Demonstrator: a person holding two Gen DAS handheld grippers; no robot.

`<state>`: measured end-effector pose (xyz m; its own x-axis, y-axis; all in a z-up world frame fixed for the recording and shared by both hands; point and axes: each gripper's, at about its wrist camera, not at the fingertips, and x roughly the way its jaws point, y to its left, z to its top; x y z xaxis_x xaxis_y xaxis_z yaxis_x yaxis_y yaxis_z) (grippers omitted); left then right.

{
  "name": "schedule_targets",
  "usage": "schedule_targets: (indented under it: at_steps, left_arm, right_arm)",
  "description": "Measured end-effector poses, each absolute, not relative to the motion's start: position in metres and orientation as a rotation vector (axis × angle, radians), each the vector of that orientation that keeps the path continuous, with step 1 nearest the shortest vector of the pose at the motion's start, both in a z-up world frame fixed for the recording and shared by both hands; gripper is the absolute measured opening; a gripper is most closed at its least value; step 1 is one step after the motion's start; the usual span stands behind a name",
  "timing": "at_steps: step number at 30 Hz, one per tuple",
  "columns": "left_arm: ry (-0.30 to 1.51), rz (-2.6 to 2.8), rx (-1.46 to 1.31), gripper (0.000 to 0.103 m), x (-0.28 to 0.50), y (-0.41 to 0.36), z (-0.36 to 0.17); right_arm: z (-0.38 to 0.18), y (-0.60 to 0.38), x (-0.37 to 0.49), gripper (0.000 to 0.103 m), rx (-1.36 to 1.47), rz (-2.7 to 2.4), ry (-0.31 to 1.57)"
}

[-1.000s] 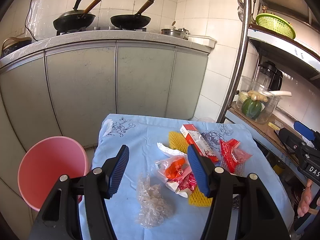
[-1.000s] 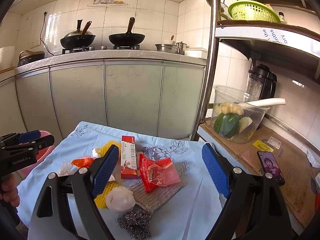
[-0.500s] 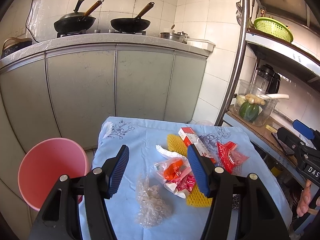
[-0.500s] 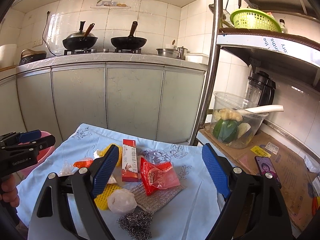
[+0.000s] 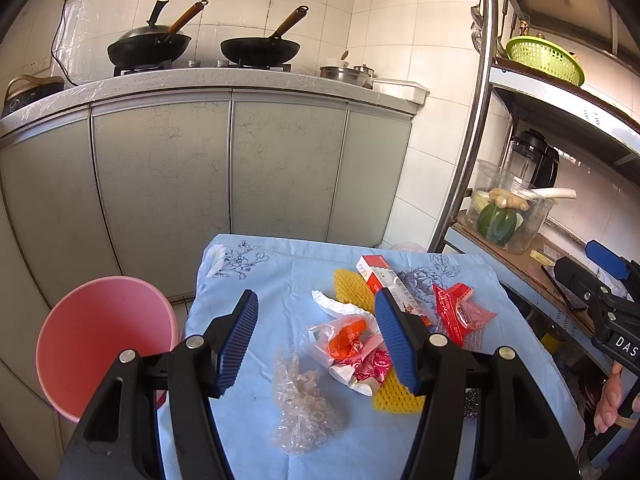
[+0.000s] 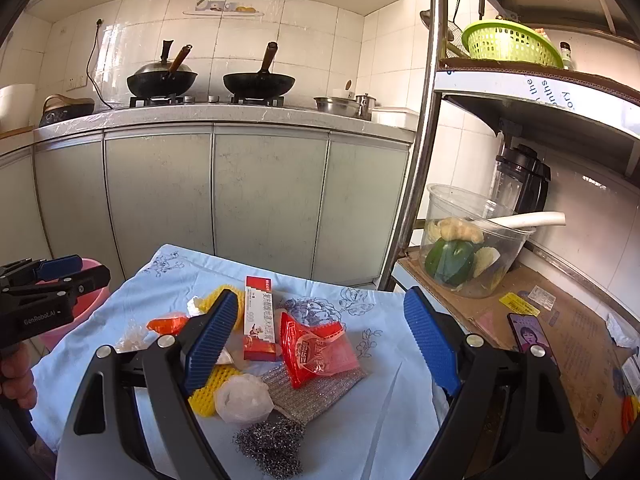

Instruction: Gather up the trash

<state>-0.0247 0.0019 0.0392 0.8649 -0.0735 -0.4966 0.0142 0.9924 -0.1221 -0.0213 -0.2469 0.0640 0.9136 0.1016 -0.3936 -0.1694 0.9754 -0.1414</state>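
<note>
A small table with a light blue cloth (image 5: 280, 276) holds a pile of trash: a clear crumpled plastic bag (image 5: 302, 404), an orange-and-clear wrapper (image 5: 344, 338), a red and white box (image 5: 386, 280), a red wrapper (image 5: 456, 312) and yellow foam nets (image 5: 352, 288). In the right wrist view the box (image 6: 260, 318), red wrapper (image 6: 314, 346), a white wad (image 6: 242, 398) and steel wool (image 6: 272, 446) show. My left gripper (image 5: 318, 344) is open and empty above the pile. My right gripper (image 6: 322, 346) is open and empty above the red wrapper. A pink bin (image 5: 100, 340) stands left of the table.
Kitchen cabinets (image 5: 224, 168) with woks on the counter stand behind the table. A metal rack (image 6: 424, 160) at the right holds a clear bowl of vegetables (image 6: 464, 248), a blender, a green basket and a phone (image 6: 530, 332).
Both grippers have drawn back and up a little from the table, still open. The trash has not moved.
</note>
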Motion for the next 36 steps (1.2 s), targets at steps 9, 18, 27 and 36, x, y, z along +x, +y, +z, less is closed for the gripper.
schedule_targets:
  at_steps: [9, 18, 27, 36]
  left_arm:
    - [0.529, -0.034, -0.118, 0.06, -0.026, 0.022, 0.036]
    - [0.618, -0.063, -0.139, 0.06, -0.028, 0.049, 0.018]
    - [0.78, -0.154, -0.148, 0.06, -0.026, 0.039, -0.022]
    - [0.868, -0.179, -0.095, 0.043, -0.016, 0.012, -0.046]
  right_arm:
    - [0.06, -0.259, -0.021, 0.085, -0.135, 0.122, 0.414]
    - [0.049, -0.272, -0.019, 0.085, -0.117, 0.123, 0.472]
    - [0.028, -0.283, -0.026, 0.085, -0.11, 0.148, 0.595]
    - [0.015, -0.283, -0.05, 0.085, -0.099, 0.26, 0.716]
